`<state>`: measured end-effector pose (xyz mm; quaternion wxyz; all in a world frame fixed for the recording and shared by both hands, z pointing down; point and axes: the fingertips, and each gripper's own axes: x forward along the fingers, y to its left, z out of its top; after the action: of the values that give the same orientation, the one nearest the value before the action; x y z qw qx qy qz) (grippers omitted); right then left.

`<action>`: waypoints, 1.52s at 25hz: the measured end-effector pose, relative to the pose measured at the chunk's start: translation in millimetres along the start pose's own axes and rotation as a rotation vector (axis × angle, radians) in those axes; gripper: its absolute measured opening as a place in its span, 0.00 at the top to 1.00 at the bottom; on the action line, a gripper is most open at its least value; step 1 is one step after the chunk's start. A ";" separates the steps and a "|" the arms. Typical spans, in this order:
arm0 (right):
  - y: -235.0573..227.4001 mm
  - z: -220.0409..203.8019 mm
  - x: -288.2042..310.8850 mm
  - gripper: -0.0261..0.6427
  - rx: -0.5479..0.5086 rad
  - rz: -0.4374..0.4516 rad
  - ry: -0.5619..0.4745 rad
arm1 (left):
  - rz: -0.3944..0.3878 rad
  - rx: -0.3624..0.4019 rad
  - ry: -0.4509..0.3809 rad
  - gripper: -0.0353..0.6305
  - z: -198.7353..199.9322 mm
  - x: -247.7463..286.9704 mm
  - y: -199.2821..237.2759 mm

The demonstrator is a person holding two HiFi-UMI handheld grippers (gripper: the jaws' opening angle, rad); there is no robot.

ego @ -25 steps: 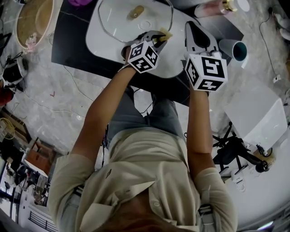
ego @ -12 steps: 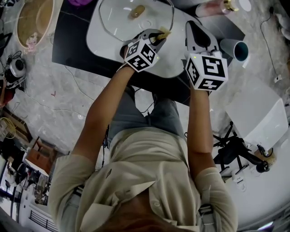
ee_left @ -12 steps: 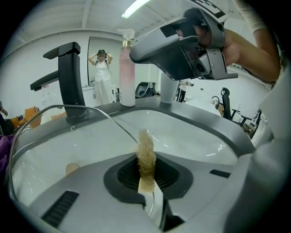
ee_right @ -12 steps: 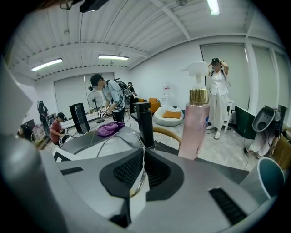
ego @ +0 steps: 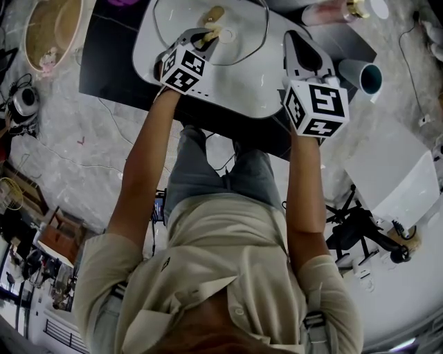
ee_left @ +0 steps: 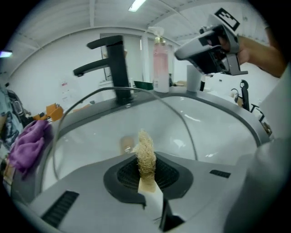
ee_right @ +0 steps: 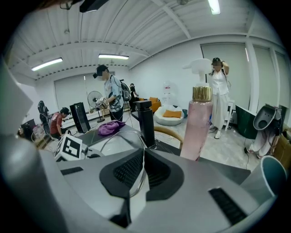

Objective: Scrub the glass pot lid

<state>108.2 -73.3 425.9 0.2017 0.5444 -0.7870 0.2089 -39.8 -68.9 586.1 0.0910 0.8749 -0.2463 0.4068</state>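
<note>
Round glass pot lid [ego: 242, 38] is resting in the white sink basin [ego: 235, 90], with the right gripper [ego: 296, 43] jaws pinching its rim to steady it while the left gripper [ego: 202, 40] jaws are clamping a tan loofah scrubber [ee_left: 145, 154] for scrubbing the glass.

Illumination is indoor, bright and even, and comes from ceiling strip lights [ee_right: 213, 5]. The head view is dimmer and darkens toward its edges. Small white glare streaks lie on the sink basin [ee_left: 196, 119] and the glass pot lid [ee_left: 113, 113]. Both gripper views show strong fisheye bending and black corners. The loofah scrubber [ee_left: 145, 157] is sharp, while the nearest jaw surfaces are soft.
</note>
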 end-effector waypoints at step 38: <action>13.4 8.3 -21.2 0.92 0.002 0.013 -0.006 | -0.277 -0.026 0.106 0.87 18.9 10.0 -76.9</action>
<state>101.7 -57.3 406.0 0.1973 0.5400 -0.7909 0.2096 17.1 -13.0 584.5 0.1704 0.8767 -0.1235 0.4326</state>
